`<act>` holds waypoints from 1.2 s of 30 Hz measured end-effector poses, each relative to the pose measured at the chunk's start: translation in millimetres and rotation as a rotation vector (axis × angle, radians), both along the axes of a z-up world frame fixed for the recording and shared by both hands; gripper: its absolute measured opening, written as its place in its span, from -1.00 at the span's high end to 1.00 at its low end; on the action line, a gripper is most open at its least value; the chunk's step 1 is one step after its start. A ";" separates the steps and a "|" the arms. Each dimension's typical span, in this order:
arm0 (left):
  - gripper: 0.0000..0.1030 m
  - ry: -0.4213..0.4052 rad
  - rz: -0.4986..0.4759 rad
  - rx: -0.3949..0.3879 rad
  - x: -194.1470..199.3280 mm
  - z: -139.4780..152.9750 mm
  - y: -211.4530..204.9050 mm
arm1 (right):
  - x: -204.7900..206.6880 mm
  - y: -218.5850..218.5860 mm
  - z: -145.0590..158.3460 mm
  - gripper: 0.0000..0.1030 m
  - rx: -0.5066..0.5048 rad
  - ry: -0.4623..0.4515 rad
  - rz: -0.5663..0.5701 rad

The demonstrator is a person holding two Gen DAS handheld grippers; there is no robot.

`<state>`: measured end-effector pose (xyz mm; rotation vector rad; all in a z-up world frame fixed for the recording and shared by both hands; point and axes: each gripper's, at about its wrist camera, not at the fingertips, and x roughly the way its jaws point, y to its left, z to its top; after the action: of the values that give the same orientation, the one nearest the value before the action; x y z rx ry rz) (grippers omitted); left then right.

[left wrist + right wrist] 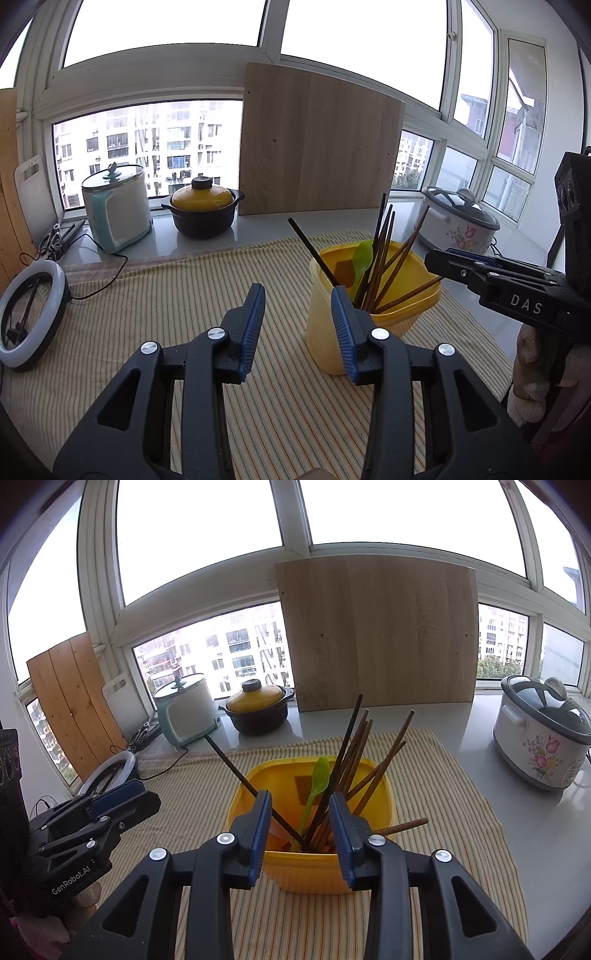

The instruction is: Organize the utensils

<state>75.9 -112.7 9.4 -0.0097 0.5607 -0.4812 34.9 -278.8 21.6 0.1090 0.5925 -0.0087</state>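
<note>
my left gripper [298,325]: jaws spread, holding nothing, lower centre | my right gripper [300,825]: jaws spread, empty, just before the yellow container [314,864] | chopsticks [354,753] and green spoon [317,779] stand inside it, frame centre, on striped cloth [443,812]

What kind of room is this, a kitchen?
Probably a home kitchen counter by a high-rise window: a flowered rice cooker, a yellow-lidded clay pot and a yellow tub of chopsticks on a striped cloth.
</note>
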 end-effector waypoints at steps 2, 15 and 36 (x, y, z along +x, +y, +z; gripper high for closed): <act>0.22 0.001 0.007 0.005 -7.0 -2.3 3.6 | -5.4 1.4 -1.7 0.01 -0.004 -0.009 -0.010; -0.87 0.008 0.112 0.034 -44.3 -10.9 22.3 | -40.6 11.8 -7.7 -1.00 -0.049 -0.058 -0.094; -1.00 -0.047 0.260 0.093 -57.8 -5.2 42.7 | -50.2 9.7 -4.0 -1.00 -0.066 -0.088 -0.155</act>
<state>18.1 -69.9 4.1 0.0171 0.5260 -0.2016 -15.3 -269.1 17.5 0.0906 0.4941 -0.1731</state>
